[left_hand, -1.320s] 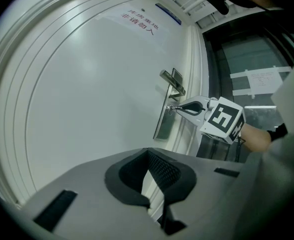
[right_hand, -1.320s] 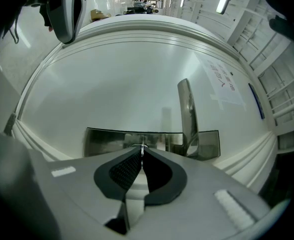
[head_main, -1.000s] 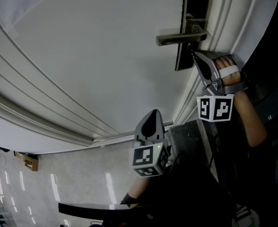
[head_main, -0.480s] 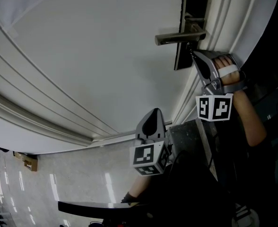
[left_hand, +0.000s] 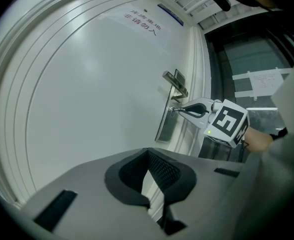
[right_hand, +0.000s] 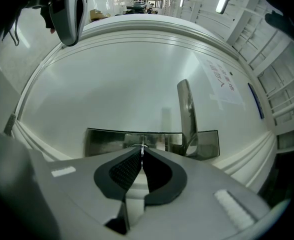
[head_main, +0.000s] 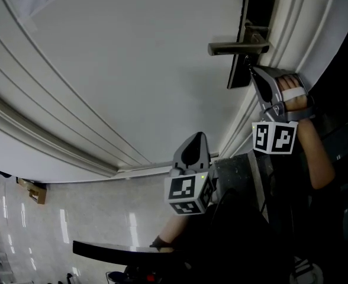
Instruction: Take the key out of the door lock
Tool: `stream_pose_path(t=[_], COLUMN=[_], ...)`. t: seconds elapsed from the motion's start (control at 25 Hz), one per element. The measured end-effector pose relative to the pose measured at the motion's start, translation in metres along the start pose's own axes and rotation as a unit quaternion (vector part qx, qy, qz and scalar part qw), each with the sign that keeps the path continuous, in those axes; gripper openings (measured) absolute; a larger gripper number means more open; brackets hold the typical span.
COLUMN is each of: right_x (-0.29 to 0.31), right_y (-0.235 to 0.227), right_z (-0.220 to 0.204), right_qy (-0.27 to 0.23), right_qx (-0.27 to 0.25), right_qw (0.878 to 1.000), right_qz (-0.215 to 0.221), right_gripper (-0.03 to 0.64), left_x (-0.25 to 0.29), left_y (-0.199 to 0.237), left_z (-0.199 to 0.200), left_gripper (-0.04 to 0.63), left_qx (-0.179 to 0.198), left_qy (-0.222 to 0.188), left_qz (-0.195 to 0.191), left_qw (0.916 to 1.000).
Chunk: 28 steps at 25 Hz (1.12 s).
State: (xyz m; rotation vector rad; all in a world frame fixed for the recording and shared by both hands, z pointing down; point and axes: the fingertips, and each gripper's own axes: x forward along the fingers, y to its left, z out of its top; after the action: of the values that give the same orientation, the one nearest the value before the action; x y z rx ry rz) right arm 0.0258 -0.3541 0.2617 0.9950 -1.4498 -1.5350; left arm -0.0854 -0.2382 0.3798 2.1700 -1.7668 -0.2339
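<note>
A dark metal lock plate (head_main: 254, 16) with a lever handle (head_main: 236, 48) is on the white door (head_main: 121, 70). My right gripper (head_main: 253, 71) is up against the plate below the handle. In the right gripper view its jaws are shut on the thin key (right_hand: 142, 147), which sticks out of the lock plate (right_hand: 107, 141) beside the handle (right_hand: 186, 114). My left gripper (head_main: 193, 149) hangs lower, away from the door, with its jaws together and nothing between them. From the left gripper view the right gripper (left_hand: 179, 110) shows at the plate (left_hand: 165, 126).
The door frame (head_main: 292, 22) runs along the right of the lock. A polished tile floor (head_main: 73, 218) lies at the lower left, with a small cardboard box (head_main: 32, 190) on it. A paper sign (left_hand: 143, 21) is stuck high on the door.
The head view has shifted, so the door and lock sit a little further right and lower. The right gripper stays at the lock and the left gripper stays low.
</note>
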Motion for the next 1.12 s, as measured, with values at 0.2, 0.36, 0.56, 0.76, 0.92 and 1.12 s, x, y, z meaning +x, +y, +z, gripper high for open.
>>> stream_pose_path(t=[0.2,0.36,0.56,0.76,0.92,1.12], right_x=[-0.0011,-0.0013,-0.0016,-0.0023,-0.0027,-0.0033], right_y=[-0.0001,-0.0013,-0.0010,-0.0017,-0.0012,-0.0025], right_z=[0.0006,0.0006,0.0015,0.0016,0.0010,0.0016], right_qy=[-0.002,-0.003,-0.001,-0.003,-0.005,-0.009], right_qx=[-0.002,-0.003,-0.005,-0.004,-0.002,-0.001], right_qw=[1.000,1.000,1.000,1.000,1.000,1.000], right_qz=[0.001,0.001,0.002,0.002,0.002,0.000], right_gripper=[0.012,0.011,0.012,0.012,0.012,0.012], left_x=[0.0004,0.0011,0.0008,0.0002,0.0015,0.0016], left_y=[0.0024,0.0011,-0.0016,-0.0016,0.0003,0.0025], left_z=[0.0041,0.0052,0.0066,0.0055,0.0058,0.0085], left_gripper=[0.000,0.000,0.000,0.000,0.000,0.000], left_qx=[0.001,0.003,0.007,0.010,0.012,0.015], left_qy=[-0.004,-0.003,-0.005,-0.002,-0.001,-0.005], left_qz=[0.003,0.000,-0.004,-0.003,0.001,0.006], left_qw=[1.0000,1.0000,1.0000,0.9999,0.9999,0.9999])
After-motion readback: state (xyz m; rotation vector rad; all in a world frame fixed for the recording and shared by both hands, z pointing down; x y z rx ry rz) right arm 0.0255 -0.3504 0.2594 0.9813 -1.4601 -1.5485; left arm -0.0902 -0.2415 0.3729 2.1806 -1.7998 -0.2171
